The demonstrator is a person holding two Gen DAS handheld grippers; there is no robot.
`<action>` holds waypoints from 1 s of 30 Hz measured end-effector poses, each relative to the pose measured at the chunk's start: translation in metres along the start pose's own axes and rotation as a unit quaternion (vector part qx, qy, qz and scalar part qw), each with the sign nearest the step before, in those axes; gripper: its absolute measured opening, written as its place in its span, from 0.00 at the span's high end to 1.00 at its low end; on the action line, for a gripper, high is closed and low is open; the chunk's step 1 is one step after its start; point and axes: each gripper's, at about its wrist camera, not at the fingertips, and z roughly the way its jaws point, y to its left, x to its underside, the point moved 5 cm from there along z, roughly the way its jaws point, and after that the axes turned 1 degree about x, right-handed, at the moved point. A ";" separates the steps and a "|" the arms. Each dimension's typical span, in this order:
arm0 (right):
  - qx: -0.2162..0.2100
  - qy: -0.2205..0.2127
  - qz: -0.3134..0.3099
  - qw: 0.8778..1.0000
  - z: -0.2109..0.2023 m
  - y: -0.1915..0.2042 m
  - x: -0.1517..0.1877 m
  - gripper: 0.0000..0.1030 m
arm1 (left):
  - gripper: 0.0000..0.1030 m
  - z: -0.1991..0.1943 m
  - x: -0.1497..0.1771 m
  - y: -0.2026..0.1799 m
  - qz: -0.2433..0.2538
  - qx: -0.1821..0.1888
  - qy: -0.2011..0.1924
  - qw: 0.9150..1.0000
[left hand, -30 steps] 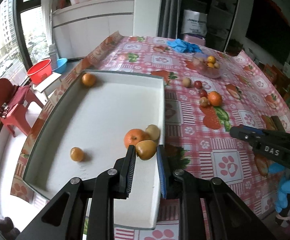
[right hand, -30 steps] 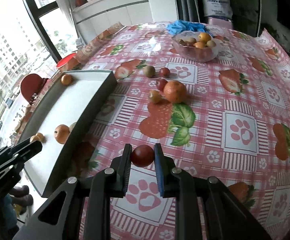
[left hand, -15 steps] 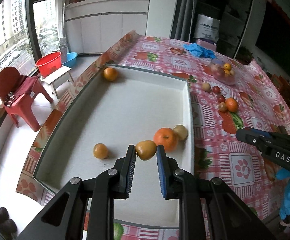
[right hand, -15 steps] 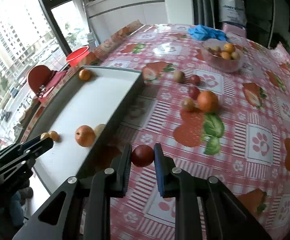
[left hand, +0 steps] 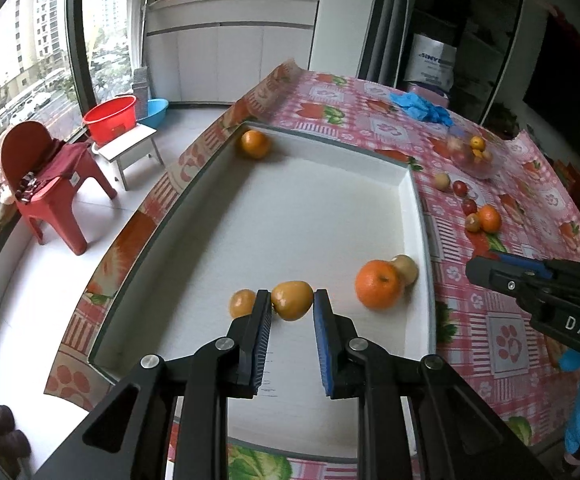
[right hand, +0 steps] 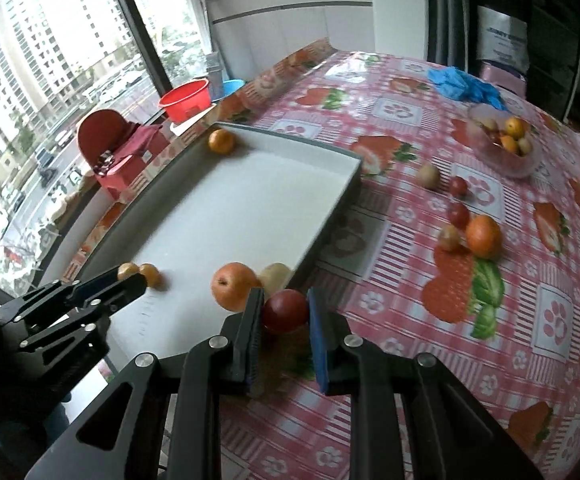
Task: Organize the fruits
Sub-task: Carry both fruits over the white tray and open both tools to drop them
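Note:
My left gripper (left hand: 292,306) is shut on a yellow-brown fruit (left hand: 292,300) and holds it over the white tray (left hand: 314,208), next to a small orange fruit (left hand: 242,303). A large orange (left hand: 379,284) and a tan fruit (left hand: 406,268) lie by the tray's right wall; another orange (left hand: 255,143) sits in the far corner. My right gripper (right hand: 284,312) is shut on a dark red fruit (right hand: 285,310) near the tray's right rim (right hand: 322,236). The left gripper (right hand: 130,280) shows in the right wrist view.
On the pink tablecloth lie an orange (right hand: 483,231), several small red and tan fruits (right hand: 458,186), a clear bowl of fruit (right hand: 504,142) and blue gloves (right hand: 464,84). Beyond the table's left edge stand a red chair (left hand: 46,184) and a red basin (left hand: 110,118).
My left gripper has carried the yellow-brown fruit left across the tray, beside the small orange fruit. My right gripper has carried the red fruit left, up to the tray's right rim.

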 end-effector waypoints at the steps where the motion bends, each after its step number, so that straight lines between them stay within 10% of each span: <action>1: -0.001 0.001 -0.003 1.000 0.001 0.003 0.000 0.77 | 0.78 0.001 0.000 0.002 -0.001 -0.001 0.001 1.000; 30: -0.028 0.042 -0.054 0.997 0.044 0.060 -0.004 0.76 | 0.78 0.022 0.006 0.026 -0.016 -0.009 0.009 1.000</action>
